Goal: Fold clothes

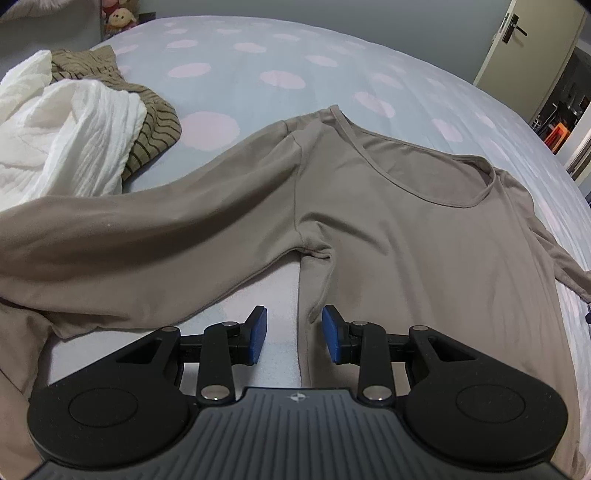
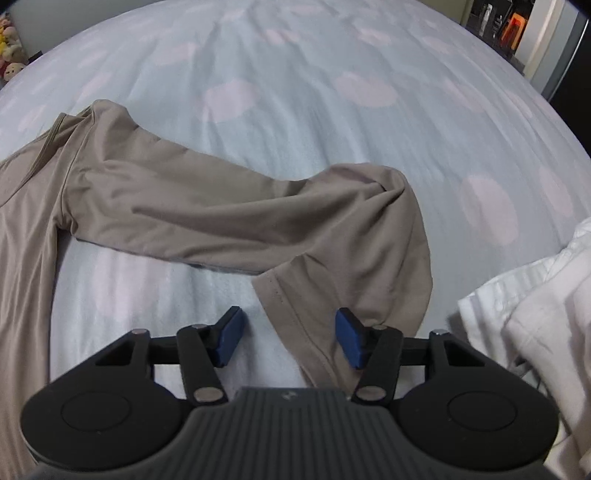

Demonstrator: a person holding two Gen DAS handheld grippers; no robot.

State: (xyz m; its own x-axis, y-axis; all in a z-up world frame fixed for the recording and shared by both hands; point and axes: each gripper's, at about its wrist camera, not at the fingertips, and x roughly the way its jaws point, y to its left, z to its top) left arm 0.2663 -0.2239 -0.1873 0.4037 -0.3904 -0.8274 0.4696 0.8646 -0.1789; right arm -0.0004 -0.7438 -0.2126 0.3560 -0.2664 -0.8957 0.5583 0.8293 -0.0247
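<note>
A taupe long-sleeved shirt (image 1: pixel 406 229) lies spread front-up on the light blue bed sheet (image 1: pixel 240 74), neckline away from me. In the left wrist view its left sleeve (image 1: pixel 147 229) stretches out to the left. My left gripper (image 1: pixel 294 334) is open just below the armpit, and the shirt's side edge runs between the blue pads (image 1: pixel 258 332) without being pinched. In the right wrist view the other sleeve (image 2: pixel 240 218) bends back on itself, and its cuff (image 2: pixel 295 314) lies between the pads of my open right gripper (image 2: pixel 290 338).
A crumpled white cloth (image 1: pixel 74 136) and a brown striped garment (image 1: pixel 155 125) are piled at the left of the bed. More white fabric (image 2: pixel 535 314) lies close to the right of my right gripper. Plush toys (image 1: pixel 118 18) sit behind the bed; a door (image 1: pixel 517 48) stands at the far right.
</note>
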